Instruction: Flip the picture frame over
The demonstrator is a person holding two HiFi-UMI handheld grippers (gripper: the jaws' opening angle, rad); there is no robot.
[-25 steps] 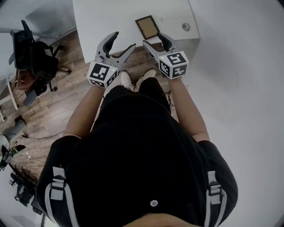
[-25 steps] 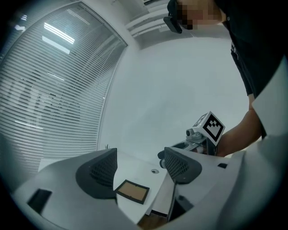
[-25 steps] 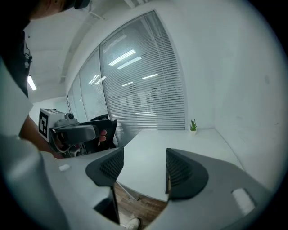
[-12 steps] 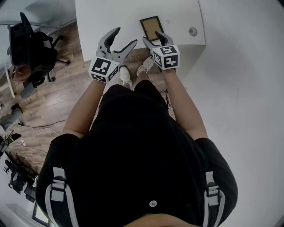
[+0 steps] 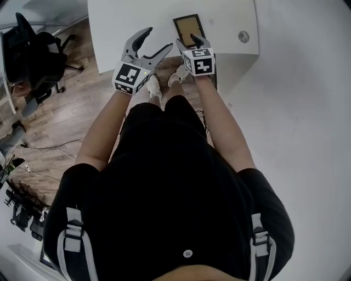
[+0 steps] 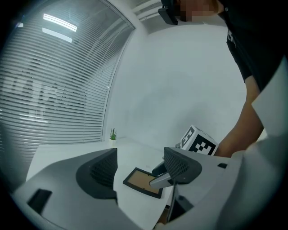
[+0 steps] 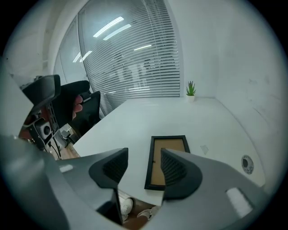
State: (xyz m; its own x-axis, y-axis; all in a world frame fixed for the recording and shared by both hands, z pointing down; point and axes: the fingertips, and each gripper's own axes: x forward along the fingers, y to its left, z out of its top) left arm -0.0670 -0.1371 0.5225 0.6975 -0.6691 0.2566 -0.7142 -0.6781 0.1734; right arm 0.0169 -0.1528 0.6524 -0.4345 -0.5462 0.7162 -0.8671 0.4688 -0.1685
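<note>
The picture frame (image 5: pixel 187 27), black-rimmed with its brown backing up, lies flat on the white table (image 5: pixel 126 16) close to the front edge. My right gripper (image 5: pixel 189 40) hovers over the frame's near end. Its jaws have just been closing and stand apart, with no pad pressing on anything. In the right gripper view the frame (image 7: pixel 167 158) lies just beyond that gripper (image 7: pixel 139 170). My left gripper (image 5: pixel 156 42) is open at the table's front edge, left of the frame. In the left gripper view the frame (image 6: pixel 140 181) shows between the open jaws of the left gripper (image 6: pixel 141 170).
A round cable grommet (image 5: pixel 243 37) sits in the table right of the frame. A small potted plant (image 7: pixel 191 90) stands at the far edge. Black office chairs (image 5: pixel 33 60) stand on the wood floor to the left. The person's shoes (image 5: pixel 155 88) are under the table edge.
Both grippers have moved down and forward to the table. The right one now reaches over the frame's near end, and its jaws are narrower than before.
</note>
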